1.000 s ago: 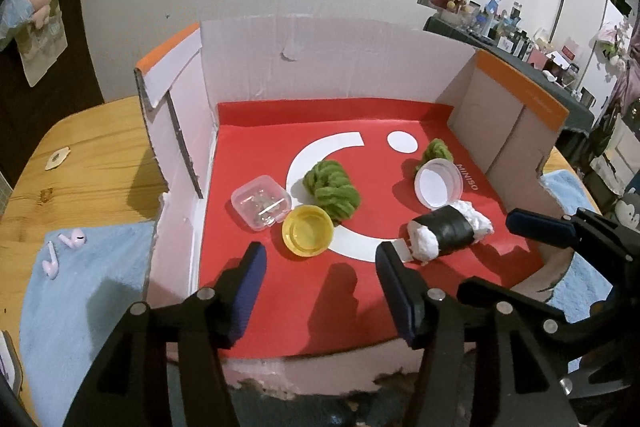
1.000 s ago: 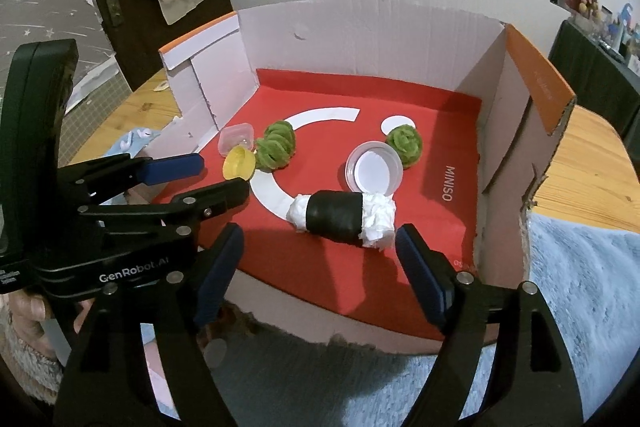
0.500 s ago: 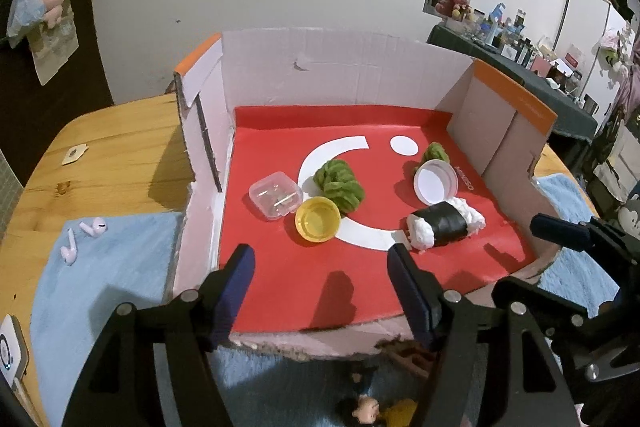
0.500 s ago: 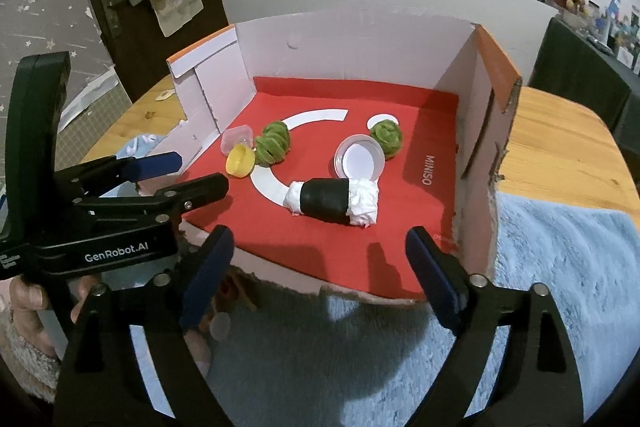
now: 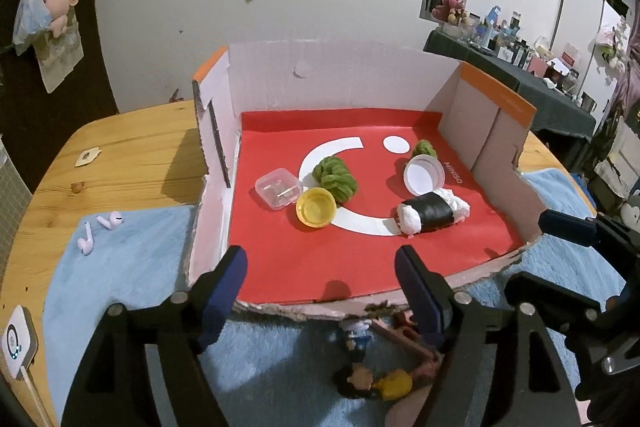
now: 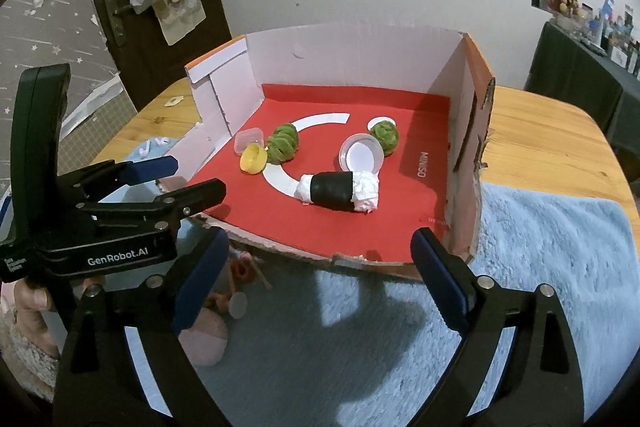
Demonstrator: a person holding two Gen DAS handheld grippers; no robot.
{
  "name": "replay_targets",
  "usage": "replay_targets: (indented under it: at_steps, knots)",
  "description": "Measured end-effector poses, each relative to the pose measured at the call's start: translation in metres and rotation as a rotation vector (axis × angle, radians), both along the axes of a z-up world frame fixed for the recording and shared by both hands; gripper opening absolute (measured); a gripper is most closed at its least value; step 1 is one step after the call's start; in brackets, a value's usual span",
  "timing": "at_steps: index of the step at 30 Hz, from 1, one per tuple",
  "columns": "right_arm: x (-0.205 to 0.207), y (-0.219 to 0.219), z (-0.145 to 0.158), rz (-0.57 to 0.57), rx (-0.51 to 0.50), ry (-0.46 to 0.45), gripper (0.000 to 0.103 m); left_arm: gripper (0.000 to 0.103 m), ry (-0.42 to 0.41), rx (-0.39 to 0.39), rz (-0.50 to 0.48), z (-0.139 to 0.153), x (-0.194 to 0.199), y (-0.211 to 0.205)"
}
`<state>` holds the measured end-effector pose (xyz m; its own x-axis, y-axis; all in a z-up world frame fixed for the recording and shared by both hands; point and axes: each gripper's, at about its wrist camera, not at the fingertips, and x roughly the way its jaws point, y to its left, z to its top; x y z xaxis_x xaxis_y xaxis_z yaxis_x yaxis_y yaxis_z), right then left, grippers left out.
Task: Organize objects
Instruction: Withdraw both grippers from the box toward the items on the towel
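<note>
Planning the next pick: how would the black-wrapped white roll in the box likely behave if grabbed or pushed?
The black-wrapped roll lies on its side, so a sideways push probably rolls it. Its crumpled white ends look soft, likely squashing under the pads. It seems light.

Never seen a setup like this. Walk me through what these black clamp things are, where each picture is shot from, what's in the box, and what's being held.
There is no robot here: a person holds a two-finger clamp in each hand, with a wide-angle camera on each looking along its blue-padded fingers. One picture comes from the left gripper, the other from the right gripper. Both have their jaws opening, with nothing between them.

Ahead, on a wooden table, stands a cardboard box with its front torn away and a red floor. Inside lie a sushi toy, a yellow cap, a clear plastic case, a white lid and two green ruffled pieces. White earbuds rest on a blue towel beside the box.
</note>
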<state>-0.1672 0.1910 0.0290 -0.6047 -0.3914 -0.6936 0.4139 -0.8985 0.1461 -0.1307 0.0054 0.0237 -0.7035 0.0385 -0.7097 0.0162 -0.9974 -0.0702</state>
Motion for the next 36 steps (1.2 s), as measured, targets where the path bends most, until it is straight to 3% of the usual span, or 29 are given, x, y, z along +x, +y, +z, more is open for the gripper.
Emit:
replay_targets:
  at_steps: [6, 15, 23, 27, 36]
  knots:
    - [0.010, -0.001, 0.003, 0.009, -0.017, 0.000, 0.098, 0.080, 0.010, 0.003, 0.000, 0.004, 0.011, -0.001]
    - [0.027, -0.001, 0.007, 0.010, -0.026, 0.011, 0.102, 0.089, 0.037, -0.006, 0.002, 0.012, 0.027, 0.002]
    - [0.042, 0.003, 0.012, 0.004, -0.039, 0.022, 0.103, 0.091, 0.043, -0.014, -0.003, 0.014, 0.040, 0.006]
    - [0.050, 0.003, 0.013, 0.007, -0.038, 0.029, 0.103, 0.097, 0.048, -0.016, -0.007, 0.015, 0.047, 0.009]
    - [0.063, 0.006, 0.014, 0.004, -0.048, 0.031, 0.103, 0.097, 0.061, -0.025, -0.025, 0.018, 0.065, 0.014]
